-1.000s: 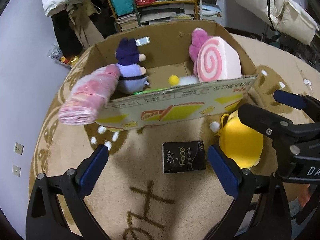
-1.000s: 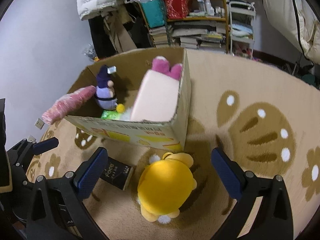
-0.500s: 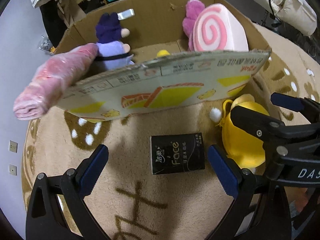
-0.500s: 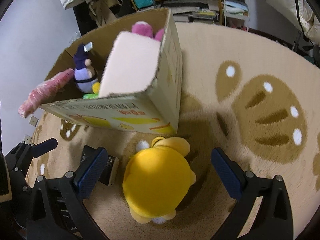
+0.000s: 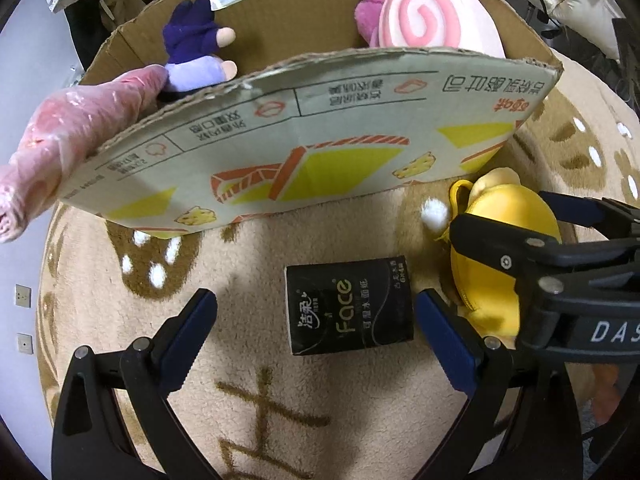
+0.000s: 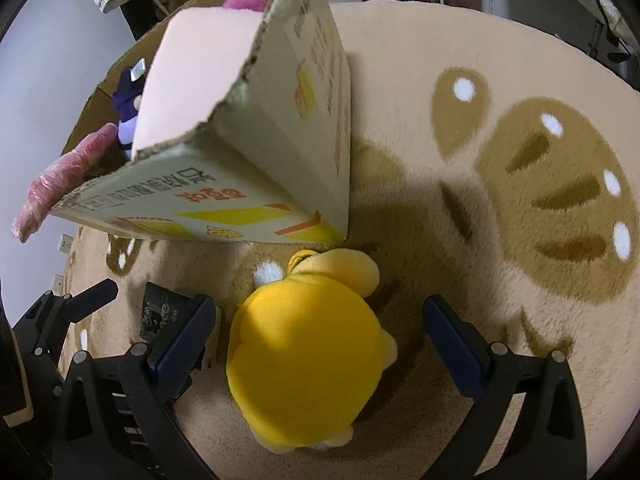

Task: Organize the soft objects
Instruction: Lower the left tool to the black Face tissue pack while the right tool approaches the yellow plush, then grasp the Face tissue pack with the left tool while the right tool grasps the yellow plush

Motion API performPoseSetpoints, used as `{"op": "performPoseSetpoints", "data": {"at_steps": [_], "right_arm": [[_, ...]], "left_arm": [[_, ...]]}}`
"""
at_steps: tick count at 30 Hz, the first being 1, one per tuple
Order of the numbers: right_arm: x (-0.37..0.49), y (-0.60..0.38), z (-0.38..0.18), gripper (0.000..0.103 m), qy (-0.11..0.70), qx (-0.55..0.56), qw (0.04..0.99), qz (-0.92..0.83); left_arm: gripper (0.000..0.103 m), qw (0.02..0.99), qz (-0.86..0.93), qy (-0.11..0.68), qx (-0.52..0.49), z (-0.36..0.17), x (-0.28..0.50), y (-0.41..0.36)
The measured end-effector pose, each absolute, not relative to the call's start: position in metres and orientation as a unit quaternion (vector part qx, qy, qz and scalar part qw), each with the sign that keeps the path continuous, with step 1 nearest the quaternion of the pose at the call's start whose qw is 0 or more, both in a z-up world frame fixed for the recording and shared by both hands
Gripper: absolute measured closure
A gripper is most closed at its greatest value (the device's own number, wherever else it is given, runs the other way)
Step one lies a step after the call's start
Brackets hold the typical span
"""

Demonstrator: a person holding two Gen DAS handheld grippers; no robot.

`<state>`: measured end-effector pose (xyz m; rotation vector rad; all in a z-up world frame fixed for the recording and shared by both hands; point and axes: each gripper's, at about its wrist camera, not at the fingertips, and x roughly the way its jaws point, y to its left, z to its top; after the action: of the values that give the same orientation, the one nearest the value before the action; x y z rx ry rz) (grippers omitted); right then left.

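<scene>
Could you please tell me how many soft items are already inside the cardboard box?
4: purple plush at the back left, pink roll overhanging the left corner, swirl cushion and magenta plush at the right. The front wall may hide more.

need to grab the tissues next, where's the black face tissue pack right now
The black tissue pack lies flat on the rug in front of the cardboard box, between the open left gripper's fingers, with the yellow plush just to its right.

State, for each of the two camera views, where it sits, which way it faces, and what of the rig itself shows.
Left wrist: on the left gripper, facing down at the black tissue pack; the right gripper shows alongside.
Right wrist: on the right gripper, facing down at the yellow plush; the left gripper shows at left.
Shared: pack, plush, cardboard box, rug.
</scene>
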<state>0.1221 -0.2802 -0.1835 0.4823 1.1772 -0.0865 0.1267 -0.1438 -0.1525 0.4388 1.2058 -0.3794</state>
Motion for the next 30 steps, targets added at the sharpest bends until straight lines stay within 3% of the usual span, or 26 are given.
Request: {"op": "performPoseSetpoints", "data": {"at_steps": [30], "right_arm": [[0.12, -0.265, -0.194, 0.0, 0.576, 0.209, 0.789, -0.039]], "left_arm": [[0.004, 0.776, -0.171, 0.574, 0.2, -0.177, 0.124, -0.152]]}}
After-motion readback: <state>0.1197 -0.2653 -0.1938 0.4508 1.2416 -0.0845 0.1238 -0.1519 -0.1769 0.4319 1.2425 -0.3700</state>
